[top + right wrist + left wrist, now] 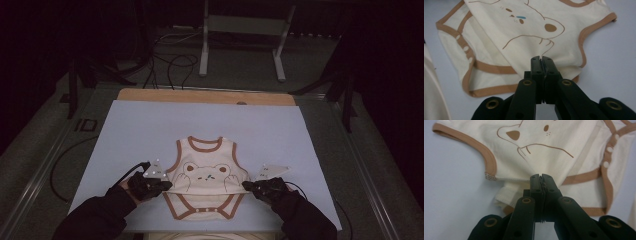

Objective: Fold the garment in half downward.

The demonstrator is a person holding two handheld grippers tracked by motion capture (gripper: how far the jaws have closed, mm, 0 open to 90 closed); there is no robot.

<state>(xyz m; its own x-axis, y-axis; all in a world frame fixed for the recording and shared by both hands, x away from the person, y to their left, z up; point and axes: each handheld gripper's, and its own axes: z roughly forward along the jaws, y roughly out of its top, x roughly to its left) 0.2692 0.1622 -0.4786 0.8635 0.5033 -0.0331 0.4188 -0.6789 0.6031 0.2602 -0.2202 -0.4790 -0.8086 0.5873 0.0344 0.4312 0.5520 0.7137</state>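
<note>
From above, a cream baby bodysuit [207, 177] with a bear print lies on the pale blue worktop [150, 125], near its front edge. The left gripper [166, 185] and right gripper [247, 186] meet its sides. In each gripper view the jaws are clenched, apparently pinching a fold of the bodysuit's side.

Soft matt cotton bodysuit [207, 172], ribbed brown trim, on smooth matt sheet [140, 130]
</note>
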